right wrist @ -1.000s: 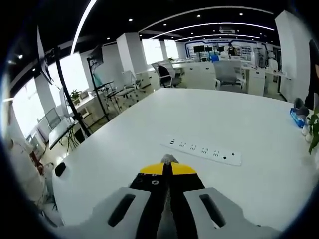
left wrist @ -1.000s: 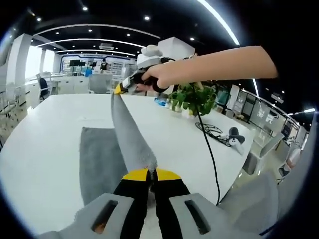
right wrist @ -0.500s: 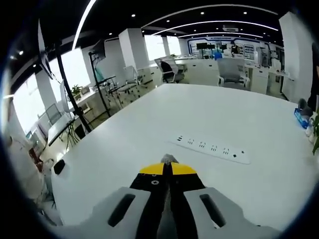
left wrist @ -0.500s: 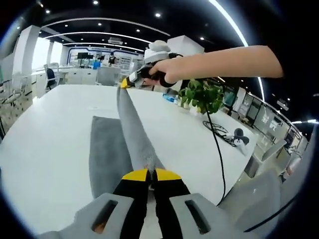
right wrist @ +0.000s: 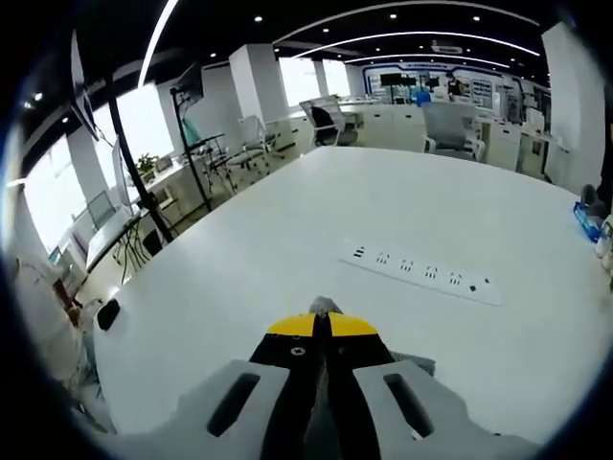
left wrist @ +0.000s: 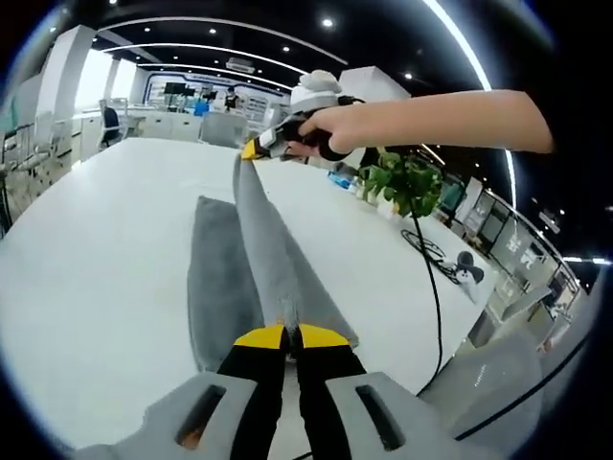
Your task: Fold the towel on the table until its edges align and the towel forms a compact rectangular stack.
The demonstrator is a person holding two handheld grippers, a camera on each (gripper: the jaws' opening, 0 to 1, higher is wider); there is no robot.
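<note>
Towel (left wrist: 225,287), grey, lies partly on the white desk (left wrist: 86,249), while one long edge is lifted and stretched taut between the two grippers. In the left gripper view, the left gripper (left wrist: 289,333) has its yellow-tipped jaws pressed together on the near corner of that raised edge. At the far end the right gripper (left wrist: 257,148), held in a person's hand (left wrist: 330,129), pinches the other corner above the desk. Beyond the hand stands a green plant (left wrist: 407,182), and a black cable (left wrist: 436,287) trails across the desk toward its right edge. In the right gripper view, the right gripper (right wrist: 321,321) is closed on a small tuft of grey cloth, with a white power strip (right wrist: 421,273) lying on the desk ahead of it
</note>
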